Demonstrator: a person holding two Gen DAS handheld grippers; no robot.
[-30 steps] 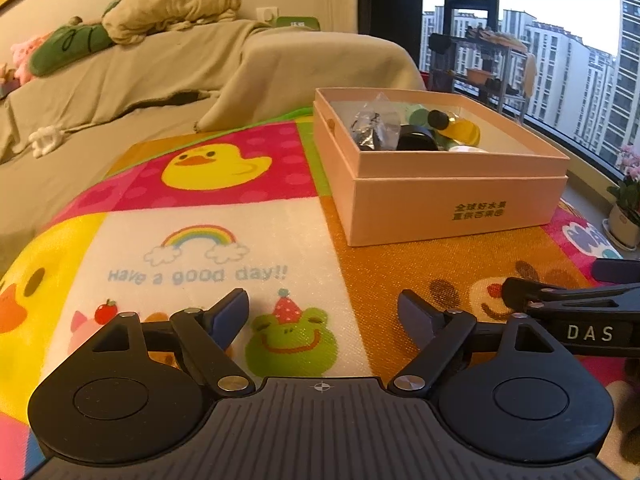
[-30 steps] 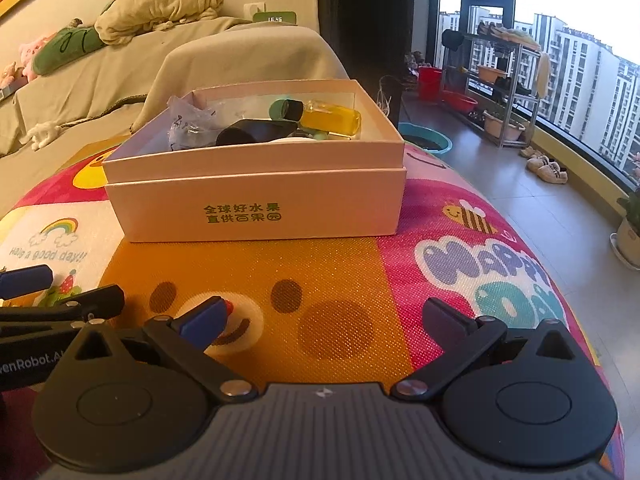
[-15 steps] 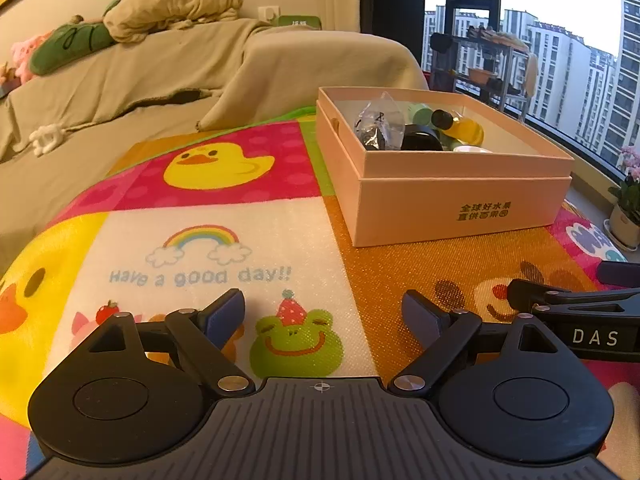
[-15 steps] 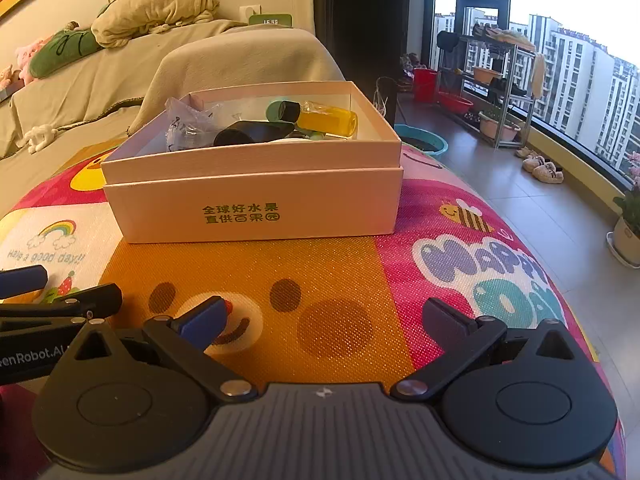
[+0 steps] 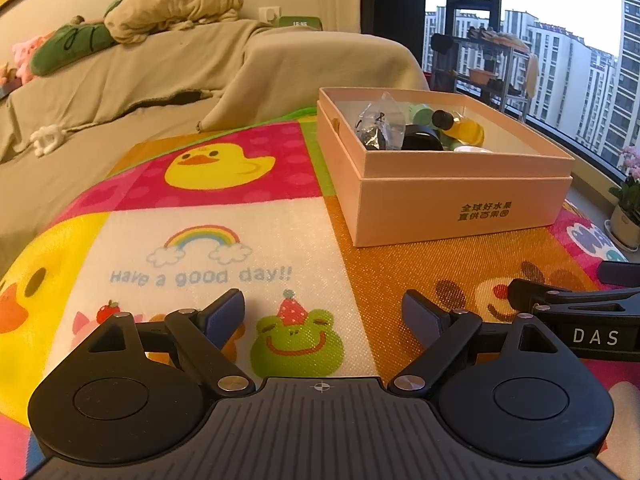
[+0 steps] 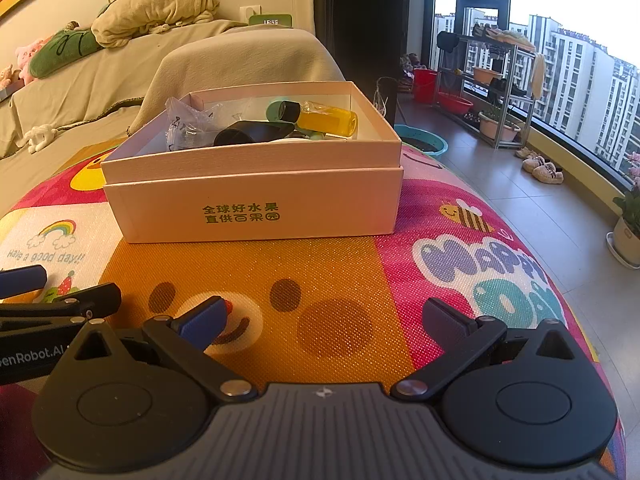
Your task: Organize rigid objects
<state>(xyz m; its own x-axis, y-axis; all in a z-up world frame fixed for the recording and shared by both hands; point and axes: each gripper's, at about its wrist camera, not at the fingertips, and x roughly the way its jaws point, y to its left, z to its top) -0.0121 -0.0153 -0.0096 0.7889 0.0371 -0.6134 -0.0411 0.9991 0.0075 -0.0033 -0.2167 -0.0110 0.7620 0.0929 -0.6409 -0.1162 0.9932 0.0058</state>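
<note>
A pale pink cardboard box (image 5: 464,208) (image 6: 256,208) stands on the colourful play mat. It holds a yellow bottle with a black cap (image 6: 324,119) (image 5: 460,126), a black cylinder (image 6: 252,134) (image 5: 422,141), a crumpled clear plastic bag (image 5: 378,122) (image 6: 184,126) and a green item (image 6: 274,110). My left gripper (image 5: 323,312) is open and empty, low over the mat, left of and nearer than the box. My right gripper (image 6: 326,316) is open and empty, in front of the box. Each gripper shows at the edge of the other's view.
The play mat (image 5: 208,248) covers a rounded surface that drops away to the right towards a tiled floor (image 6: 540,216). A covered sofa (image 5: 160,76) with cushions lies behind. A metal rack (image 6: 492,80), basins and a potted plant (image 6: 628,224) stand by the window.
Both views have pulled back and risen slightly, so the box sits a little farther off. Both grippers stay open and empty; nothing in the box moved.
</note>
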